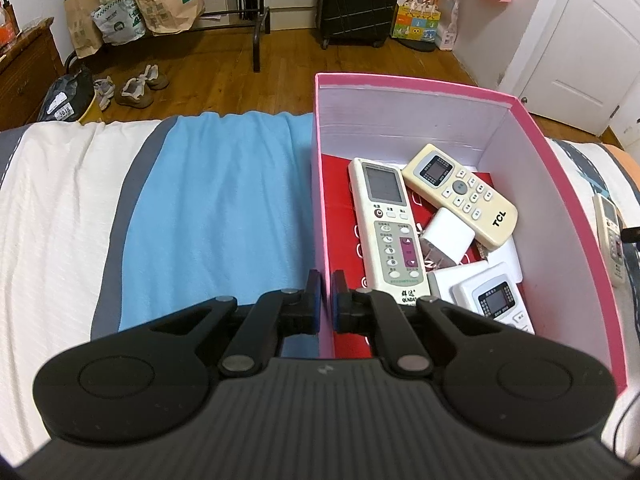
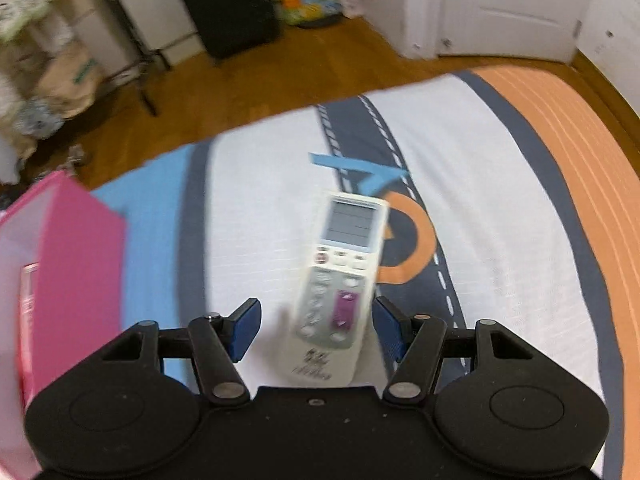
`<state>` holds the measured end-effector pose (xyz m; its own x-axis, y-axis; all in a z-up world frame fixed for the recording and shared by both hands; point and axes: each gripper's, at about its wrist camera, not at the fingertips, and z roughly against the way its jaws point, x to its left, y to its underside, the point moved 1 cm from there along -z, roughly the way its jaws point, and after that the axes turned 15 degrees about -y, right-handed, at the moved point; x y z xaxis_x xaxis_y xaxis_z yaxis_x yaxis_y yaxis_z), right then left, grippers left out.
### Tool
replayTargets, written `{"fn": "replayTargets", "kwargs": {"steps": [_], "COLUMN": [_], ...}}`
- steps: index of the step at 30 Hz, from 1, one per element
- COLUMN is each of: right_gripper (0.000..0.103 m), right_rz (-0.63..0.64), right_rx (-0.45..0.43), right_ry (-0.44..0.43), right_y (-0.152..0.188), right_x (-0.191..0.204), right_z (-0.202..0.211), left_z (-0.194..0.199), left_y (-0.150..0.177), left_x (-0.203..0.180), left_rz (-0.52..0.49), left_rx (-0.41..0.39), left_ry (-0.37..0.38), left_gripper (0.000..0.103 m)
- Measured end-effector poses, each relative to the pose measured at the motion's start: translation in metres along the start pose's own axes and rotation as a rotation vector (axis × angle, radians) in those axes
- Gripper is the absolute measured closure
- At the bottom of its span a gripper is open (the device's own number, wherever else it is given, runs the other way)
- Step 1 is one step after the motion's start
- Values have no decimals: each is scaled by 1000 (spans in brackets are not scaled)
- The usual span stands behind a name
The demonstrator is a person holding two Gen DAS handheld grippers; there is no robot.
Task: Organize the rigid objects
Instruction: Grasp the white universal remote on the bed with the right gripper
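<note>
surface: bed cover (image 2: 280, 168), patterned
left gripper (image 1: 327, 296): pads pinching pink box (image 1: 320, 160) wall
right gripper (image 2: 316, 330): spread, remote (image 2: 340, 280) between pads, untouched

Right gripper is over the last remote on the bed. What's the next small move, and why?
Probably close the right gripper on the white remote with purple buttons: its jaws stand open on either side of the remote's lower body, while the left gripper pinches the pink cardboard box wall.
</note>
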<state>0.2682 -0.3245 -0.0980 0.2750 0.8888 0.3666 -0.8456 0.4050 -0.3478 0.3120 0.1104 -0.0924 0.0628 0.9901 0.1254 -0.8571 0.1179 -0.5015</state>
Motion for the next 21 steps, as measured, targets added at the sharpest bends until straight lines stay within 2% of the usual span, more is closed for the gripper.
{"fn": "replayTargets", "kwargs": {"steps": [4,7,11,15,21], "right_gripper": [36,33,32,40,42], "right_rz": [-60,-76,46,48,27], "right_rx": [-17,-42,-89,-96,-133], "right_ry": [59,63,94,57,41], "right_y": [-5,-6,-5,-5,4], "right_x": [-16,-23,-18,-25,-25], "right_z": [-28,-44,-57,-49,-39], "left_z": [-1,-1,-4,-4,-4], "left_y": [0,0,-1,-2,-2], "left_x": [0,0,-2,-3,-4], "left_rz": [-5,-5,-7,-10,-9], "left_rx": [-1,-1,2,-1,1], "left_ry": [-4,-2,-4,-7,-6], "left_gripper": [99,99,99,99,99]}}
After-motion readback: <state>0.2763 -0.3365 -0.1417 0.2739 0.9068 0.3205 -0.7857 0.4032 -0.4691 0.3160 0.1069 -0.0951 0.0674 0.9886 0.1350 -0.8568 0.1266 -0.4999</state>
